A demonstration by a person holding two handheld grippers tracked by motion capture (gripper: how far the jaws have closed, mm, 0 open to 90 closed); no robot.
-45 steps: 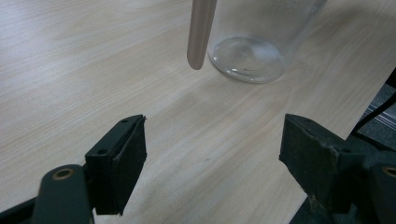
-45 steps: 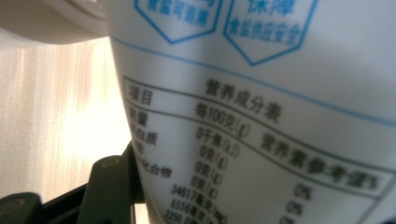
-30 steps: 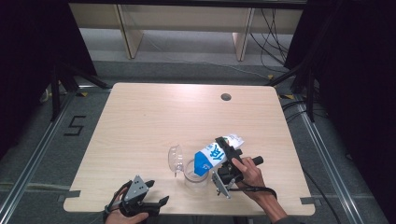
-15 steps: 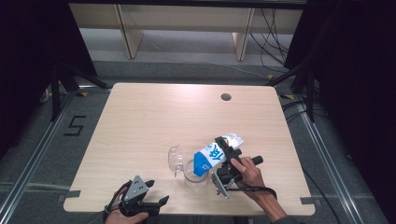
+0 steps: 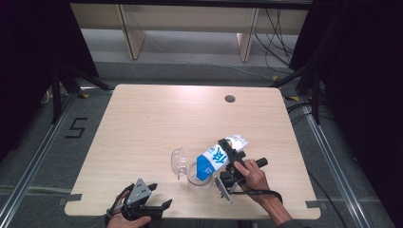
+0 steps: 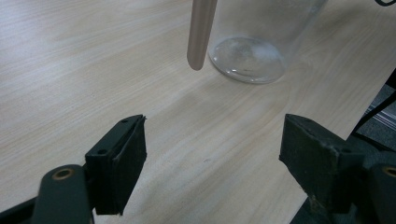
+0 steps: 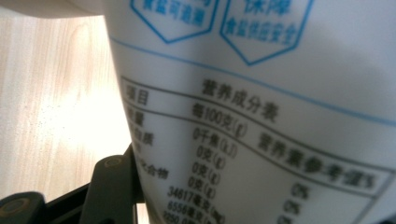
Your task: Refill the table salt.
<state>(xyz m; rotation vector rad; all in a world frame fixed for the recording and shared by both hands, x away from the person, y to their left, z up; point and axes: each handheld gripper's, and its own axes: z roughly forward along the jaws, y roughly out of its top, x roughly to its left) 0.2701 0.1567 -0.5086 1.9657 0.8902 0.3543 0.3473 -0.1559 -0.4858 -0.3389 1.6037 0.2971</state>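
White-and-blue pouch [image 5: 217, 160] clamped in right gripper [image 5: 227, 167], tipped mouth-down over glass jar [image 5: 197, 176] near table's [image 5: 157, 118] front edge. Likely soft, shifting, lightish; best gripped mid-body. Glass fragile. Left gripper [image 5: 159, 199] idle, jaws wide apart.

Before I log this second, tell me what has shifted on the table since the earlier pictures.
Nothing visibly moved. The right claw still grips the blue and white bag, tipped mouth-down over the glass jar. The left claw stays open near the table's front edge, and the clear lid lies beside the jar as before.
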